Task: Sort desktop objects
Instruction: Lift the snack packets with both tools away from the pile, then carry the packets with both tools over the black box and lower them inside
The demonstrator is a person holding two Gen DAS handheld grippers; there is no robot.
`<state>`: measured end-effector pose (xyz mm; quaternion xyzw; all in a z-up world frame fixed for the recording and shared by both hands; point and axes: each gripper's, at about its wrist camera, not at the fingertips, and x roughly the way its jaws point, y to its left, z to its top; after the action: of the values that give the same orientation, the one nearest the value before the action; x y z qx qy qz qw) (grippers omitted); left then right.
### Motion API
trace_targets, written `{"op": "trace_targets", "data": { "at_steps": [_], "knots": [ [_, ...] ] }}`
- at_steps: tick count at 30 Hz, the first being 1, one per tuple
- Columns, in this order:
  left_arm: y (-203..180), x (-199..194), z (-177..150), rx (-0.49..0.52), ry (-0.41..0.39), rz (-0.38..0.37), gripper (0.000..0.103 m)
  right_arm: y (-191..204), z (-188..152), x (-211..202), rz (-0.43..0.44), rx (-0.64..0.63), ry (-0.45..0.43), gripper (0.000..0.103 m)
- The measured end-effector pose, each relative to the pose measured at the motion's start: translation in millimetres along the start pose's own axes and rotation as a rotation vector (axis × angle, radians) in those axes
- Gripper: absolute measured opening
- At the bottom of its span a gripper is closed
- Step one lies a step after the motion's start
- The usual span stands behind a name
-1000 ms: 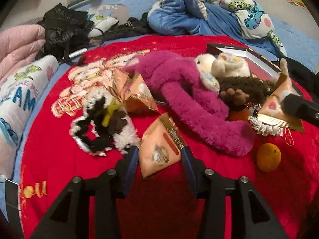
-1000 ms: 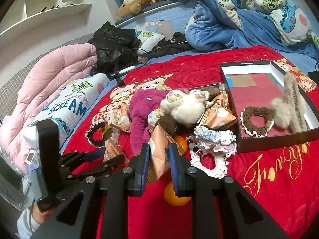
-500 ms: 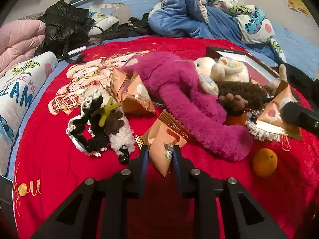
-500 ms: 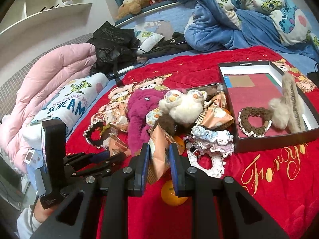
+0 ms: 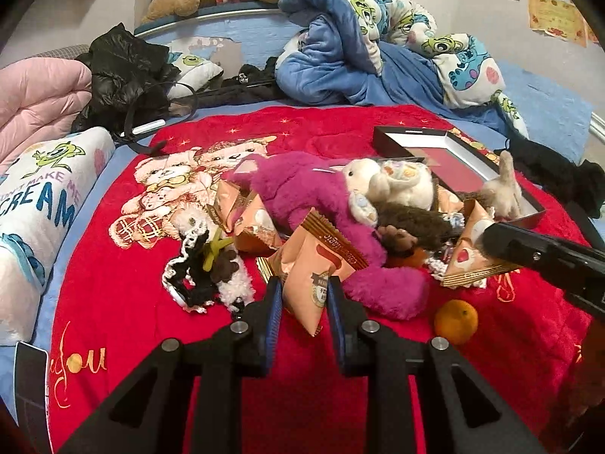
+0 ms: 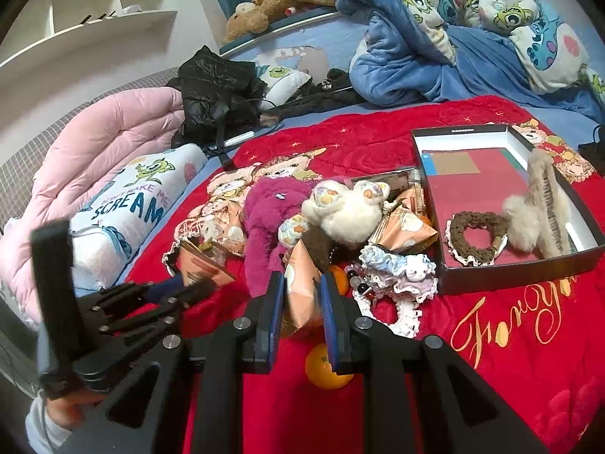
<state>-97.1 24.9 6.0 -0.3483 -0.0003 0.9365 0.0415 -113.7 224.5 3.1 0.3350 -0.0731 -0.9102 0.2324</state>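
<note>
Change since earlier: our left hand-held gripper (image 5: 304, 295), spread wide around the snack packet (image 5: 315, 268) a second ago, has clamped onto it and raised it a little above the red blanket (image 5: 113, 295).
Left hand-held gripper: we grip the peach snack packet by its lower end; its brown striped top edge leans against the magenta plush toy (image 5: 302, 196).
Right hand-held gripper (image 6: 300, 295): we pinch a second peach packet (image 6: 300, 283) between the blue pads; this grip looks unchanged from the earlier frames.
Orange (image 6: 327, 369): lies on the blanket just below the right hand-held gripper's fingers; in the left view it (image 5: 455, 321) sits apart from the pile, near the plush's foot.
Pile: a cream plush (image 6: 346, 208) rests on top of the magenta one, with a dark brown furry toy (image 5: 410, 223) just beside them; more peach packets lie tucked at the pile's left side.
Black-and-white scrunchie (image 5: 200, 265): on the blanket just left of the held packet, touching neither finger.
Frilly scrunchies (image 6: 397, 268): heaped against the box's near left corner.
Black box (image 6: 503, 276): open on the blanket to the right, holding a brown scrunchie (image 6: 472, 234) and a beige fluffy hair clip (image 6: 540, 212).
Bed beyond: blue quilt (image 5: 359, 56), pink duvet (image 6: 109, 151), black jacket (image 5: 124, 72).
</note>
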Motion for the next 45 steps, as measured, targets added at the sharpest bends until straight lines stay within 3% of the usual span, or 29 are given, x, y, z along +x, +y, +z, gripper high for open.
{"op": "trace_targets", "data": {
  "at_steps": [10,24,27,33,45],
  "knots": [
    [-35.3,-14.7,7.8,0.017,-0.029,-0.066,0.024,-21.3,-0.7,-26.0,-0.012,0.036,-0.039,0.018],
    [-131.3,-13.1,4.6,0.107,-0.010,-0.244,0.024,-128.3,-13.7,-109.9,-0.178,0.207,-0.151,0.018],
    [-146.3,-15.8,7.3,0.126,-0.022,-0.251,0.024,-142.8,-16.7,-118.4,-0.187,0.225,-0.160,0.018],
    [-166.6,-0.5,18.8,0.128,-0.011,-0.251,0.024,-153.1,-16.4,-117.4,-0.173,0.231,-0.168,0.018],
    [-198.8,46.7,61.5,0.123,0.002,-0.228,0.024,-170.7,25.2,-70.6,-0.105,0.259,-0.170,0.018]
  ]
}}
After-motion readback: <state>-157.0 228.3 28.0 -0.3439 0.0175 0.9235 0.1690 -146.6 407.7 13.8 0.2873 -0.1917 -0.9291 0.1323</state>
